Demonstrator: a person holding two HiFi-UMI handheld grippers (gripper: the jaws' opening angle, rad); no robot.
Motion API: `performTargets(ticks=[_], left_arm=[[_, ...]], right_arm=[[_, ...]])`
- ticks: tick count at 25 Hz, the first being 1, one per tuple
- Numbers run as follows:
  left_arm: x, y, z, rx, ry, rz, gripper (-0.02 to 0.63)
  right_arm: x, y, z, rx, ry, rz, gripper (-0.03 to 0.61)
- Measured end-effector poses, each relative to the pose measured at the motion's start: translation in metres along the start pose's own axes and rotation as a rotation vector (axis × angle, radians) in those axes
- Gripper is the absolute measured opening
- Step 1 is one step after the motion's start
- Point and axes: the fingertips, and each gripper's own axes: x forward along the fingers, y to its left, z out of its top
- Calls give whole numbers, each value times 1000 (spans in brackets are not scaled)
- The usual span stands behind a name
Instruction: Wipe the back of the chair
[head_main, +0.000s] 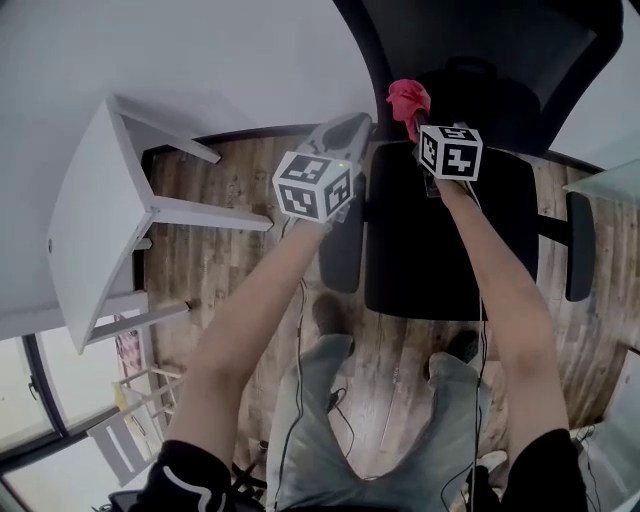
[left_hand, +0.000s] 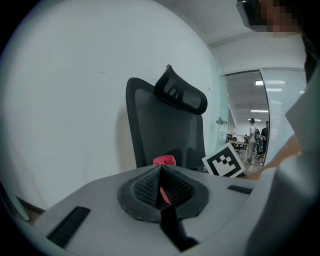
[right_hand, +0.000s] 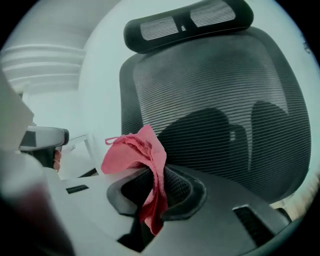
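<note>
A black mesh office chair stands against the white wall, its back (right_hand: 215, 100) filling the right gripper view under the headrest (right_hand: 187, 22). My right gripper (right_hand: 155, 187) is shut on a red cloth (right_hand: 137, 155), whose bunched end sticks up just short of the mesh. In the head view the cloth (head_main: 408, 98) hangs over the seat (head_main: 440, 250), near the backrest. My left gripper (head_main: 345, 132) is held beside the seat's left edge, jaws shut with nothing held. Its view looks along the chair back (left_hand: 165, 135) toward the cloth (left_hand: 164, 160).
A white table (head_main: 90, 220) stands to the left on the wooden floor (head_main: 230, 180). The chair's armrests (head_main: 577, 245) flank the seat. A small white chair (head_main: 130, 440) stands at bottom left. A glass partition with distant people (left_hand: 252, 135) lies beyond the chair.
</note>
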Motion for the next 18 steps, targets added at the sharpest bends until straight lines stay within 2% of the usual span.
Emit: performTargets(ticks=[5,18], left_arm=[[19,-23,-3,-50,-21,42,25],[90,-132,5,-59,-3,-14,25]], right_arm=[[-25,-61,-7,-28,14,-80,67],[-106,-216,1,-1,39,-241,69]])
